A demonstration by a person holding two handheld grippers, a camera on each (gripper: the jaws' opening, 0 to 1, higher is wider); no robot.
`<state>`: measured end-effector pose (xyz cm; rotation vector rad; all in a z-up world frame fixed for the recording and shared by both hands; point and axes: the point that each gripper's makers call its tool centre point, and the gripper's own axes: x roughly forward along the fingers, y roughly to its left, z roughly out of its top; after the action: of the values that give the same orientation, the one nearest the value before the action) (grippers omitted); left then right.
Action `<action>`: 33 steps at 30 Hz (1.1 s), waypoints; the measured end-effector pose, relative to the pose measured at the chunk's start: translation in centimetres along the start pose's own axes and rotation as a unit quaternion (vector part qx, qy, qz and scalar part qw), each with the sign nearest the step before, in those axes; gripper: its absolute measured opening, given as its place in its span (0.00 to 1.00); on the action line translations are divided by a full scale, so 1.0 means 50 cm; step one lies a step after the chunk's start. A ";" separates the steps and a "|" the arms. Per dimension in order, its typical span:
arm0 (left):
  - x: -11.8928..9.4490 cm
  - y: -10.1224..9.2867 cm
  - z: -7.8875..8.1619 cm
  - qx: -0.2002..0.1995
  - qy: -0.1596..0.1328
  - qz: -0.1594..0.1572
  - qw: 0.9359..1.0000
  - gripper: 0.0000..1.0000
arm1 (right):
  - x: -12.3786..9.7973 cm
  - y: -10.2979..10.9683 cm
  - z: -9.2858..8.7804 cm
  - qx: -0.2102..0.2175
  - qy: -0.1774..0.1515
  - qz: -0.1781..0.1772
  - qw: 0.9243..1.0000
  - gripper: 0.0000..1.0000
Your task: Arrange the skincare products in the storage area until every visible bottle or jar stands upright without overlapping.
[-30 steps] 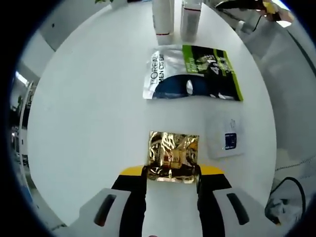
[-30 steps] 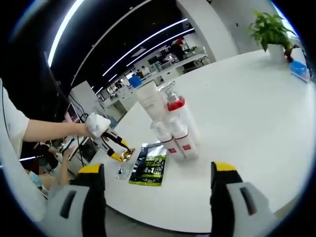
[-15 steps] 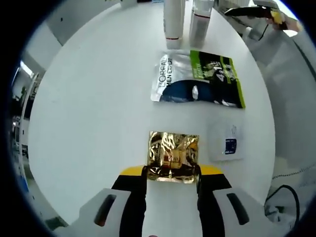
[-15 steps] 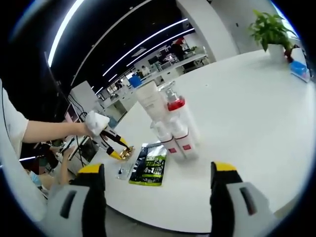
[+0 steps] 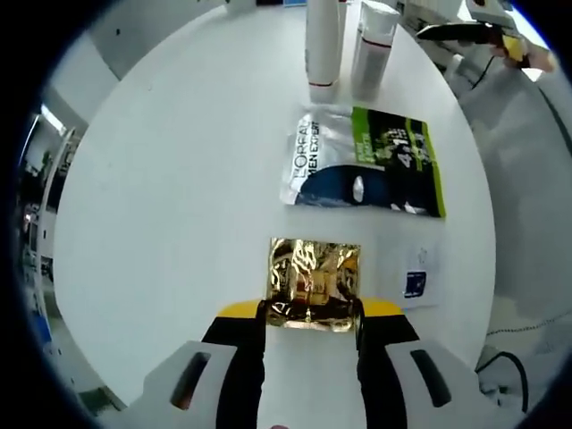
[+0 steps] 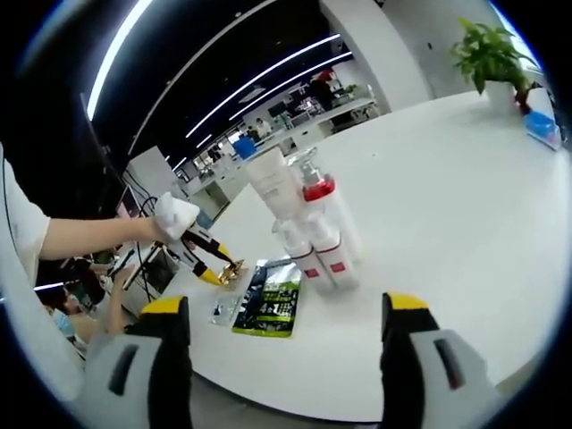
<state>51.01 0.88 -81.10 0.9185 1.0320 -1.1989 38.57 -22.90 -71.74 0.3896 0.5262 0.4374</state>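
At six o'clock in the left gripper view, the left gripper (image 5: pixel 313 315) fingers grasp a gold foil sachet (image 5: pixel 313 281) above the bench (image 5: pixel 170 197), bottles (image 6: pixel 308 223) already upright, right gripper (image 6: pixel 284 357) released.

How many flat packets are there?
3: a gold packet in the left gripper, a green-and-black packet near the bottles, and a small white packet beside the gold one.

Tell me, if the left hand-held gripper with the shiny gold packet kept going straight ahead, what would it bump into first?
Probably the L'Oreal sachet lying flat ahead of the left hand-held gripper and its gold packet; the upright bottles come after. Height above the table is unclear.
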 end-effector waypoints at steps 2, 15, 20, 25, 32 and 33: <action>0.001 -0.001 0.004 0.000 0.001 0.000 1.000 0.37 | 0.000 0.000 0.000 -0.001 0.000 -0.001 1.000 0.89; 0.016 -0.003 0.016 -0.011 0.009 0.004 1.000 0.37 | 0.000 0.000 0.000 0.000 0.000 -0.001 1.000 0.89; 0.027 -0.013 0.015 -0.011 0.012 -0.002 1.000 0.37 | 0.000 -0.001 0.001 0.001 0.000 -0.001 1.000 0.89; 0.031 -0.014 0.012 -0.013 0.015 -0.003 1.000 0.37 | 0.000 -0.002 0.000 0.001 0.000 -0.001 1.000 0.89; 0.034 -0.010 0.014 -0.009 0.016 -0.002 1.000 0.37 | 0.000 -0.001 0.001 0.000 0.000 -0.002 1.000 0.89; 0.034 -0.010 0.014 -0.009 0.016 -0.002 1.000 0.37 | 0.000 -0.001 0.001 0.000 0.000 -0.002 1.000 0.89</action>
<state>50.72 -0.34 -82.55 0.9252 1.0695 -1.1789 38.61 -22.94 -71.72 0.3888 0.5266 0.4332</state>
